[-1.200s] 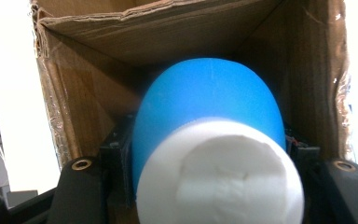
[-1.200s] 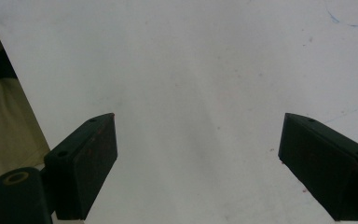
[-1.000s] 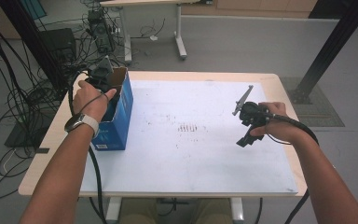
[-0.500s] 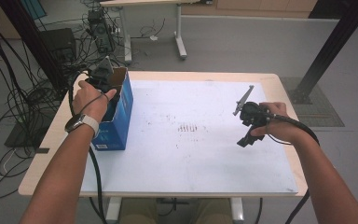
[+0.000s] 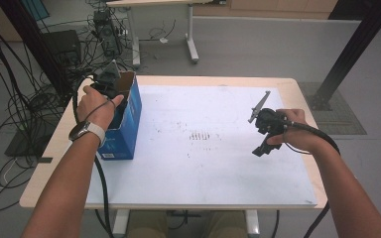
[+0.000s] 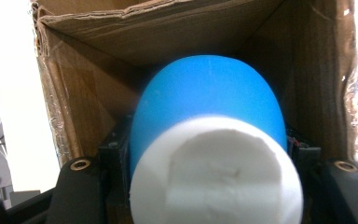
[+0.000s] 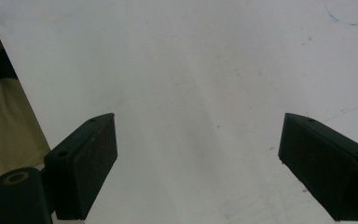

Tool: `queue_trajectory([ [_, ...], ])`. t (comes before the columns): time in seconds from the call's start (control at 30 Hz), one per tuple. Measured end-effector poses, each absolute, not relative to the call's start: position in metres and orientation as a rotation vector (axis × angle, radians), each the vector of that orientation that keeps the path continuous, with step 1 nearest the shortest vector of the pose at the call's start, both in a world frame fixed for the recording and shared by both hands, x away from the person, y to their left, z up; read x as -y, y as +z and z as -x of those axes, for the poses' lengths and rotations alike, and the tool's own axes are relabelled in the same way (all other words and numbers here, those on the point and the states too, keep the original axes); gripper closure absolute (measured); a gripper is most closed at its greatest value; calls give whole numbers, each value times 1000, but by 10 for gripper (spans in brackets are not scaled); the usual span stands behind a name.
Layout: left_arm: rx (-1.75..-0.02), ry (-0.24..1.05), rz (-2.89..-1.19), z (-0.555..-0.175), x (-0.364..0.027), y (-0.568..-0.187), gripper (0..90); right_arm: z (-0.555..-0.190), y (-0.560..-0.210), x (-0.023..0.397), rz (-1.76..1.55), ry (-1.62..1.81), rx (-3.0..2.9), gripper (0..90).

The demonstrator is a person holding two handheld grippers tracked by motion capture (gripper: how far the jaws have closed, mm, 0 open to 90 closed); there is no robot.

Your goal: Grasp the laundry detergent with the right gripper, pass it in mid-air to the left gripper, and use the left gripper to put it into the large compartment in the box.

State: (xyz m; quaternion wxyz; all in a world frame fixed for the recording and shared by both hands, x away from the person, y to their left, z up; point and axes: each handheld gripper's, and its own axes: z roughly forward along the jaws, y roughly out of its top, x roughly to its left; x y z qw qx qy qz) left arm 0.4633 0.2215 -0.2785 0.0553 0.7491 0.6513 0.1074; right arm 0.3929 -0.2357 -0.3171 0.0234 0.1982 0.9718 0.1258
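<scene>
Here, left gripper [image 5: 110,83]: jaws clamped on a blue rounded object with a white flat end [image 6: 209,140], held inside the open blue cardboard box [image 5: 127,124] at the table's [image 5: 297,89] left edge.
Right gripper [image 7: 198,163]: jaws wide apart, empty, above the white table sheet [image 7: 191,70].

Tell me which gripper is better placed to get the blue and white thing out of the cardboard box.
Left. The left gripper is in the cardboard box, jaws clamped on the blue and white thing. The right gripper hangs open over the white mat, far from the box, holding nothing.
</scene>
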Motion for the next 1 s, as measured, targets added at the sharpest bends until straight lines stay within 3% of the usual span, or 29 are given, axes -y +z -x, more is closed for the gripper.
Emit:
queue_trajectory([
  [1.0, -1975, 328, -2272, -463, -222, -279, 367, -393, -316, 236, -613, 385, -3008, 117],
])
